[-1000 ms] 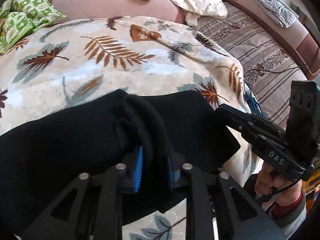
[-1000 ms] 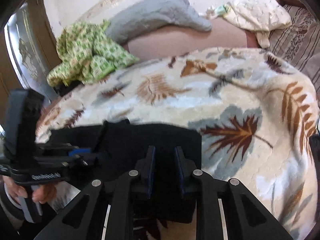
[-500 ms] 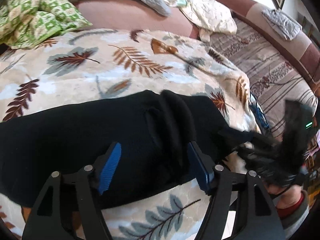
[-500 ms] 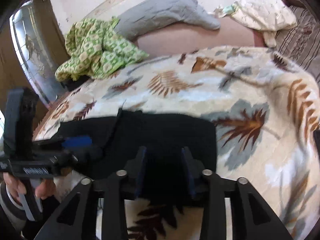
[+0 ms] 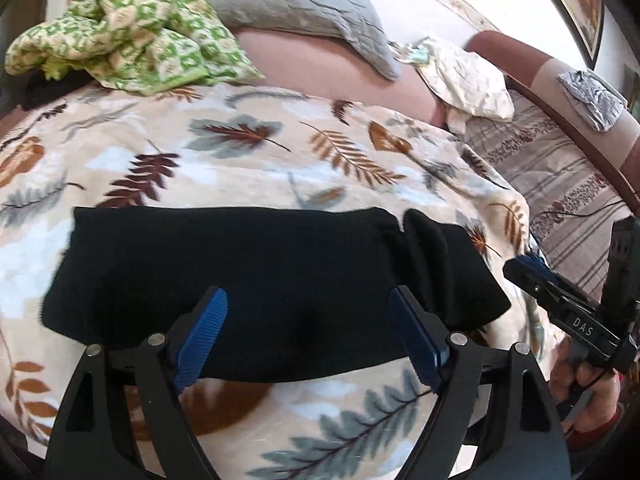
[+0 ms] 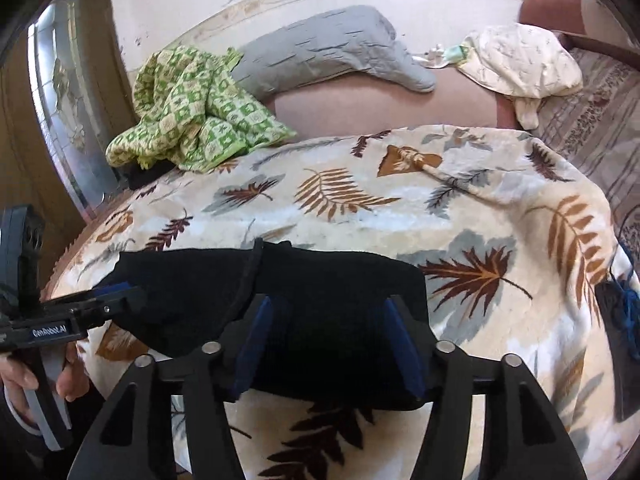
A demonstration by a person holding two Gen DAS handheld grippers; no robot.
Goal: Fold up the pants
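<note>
The black pants (image 5: pixel 256 276) lie folded into a flat rectangle on the leaf-print blanket (image 5: pixel 248 152), with a rolled ridge near their right end. They also show in the right wrist view (image 6: pixel 320 300). My left gripper (image 5: pixel 308 332) is open and empty just above the pants' near edge. My right gripper (image 6: pixel 328 344) is open and empty above the pants' right part. The right gripper also shows at the right of the left wrist view (image 5: pixel 520 270), and the left gripper at the left of the right wrist view (image 6: pixel 124 300).
A green checked cloth (image 6: pixel 188 112), a grey pillow (image 6: pixel 332 56) and a cream cloth (image 6: pixel 516 60) lie at the back of the bed. A striped cover (image 5: pixel 560 184) lies to the right. A mirrored door (image 6: pixel 68 120) stands at the left.
Both grippers were shut on the pants one second ago; both have opened, let go and pulled back. The pants now lie flat on the blanket.
</note>
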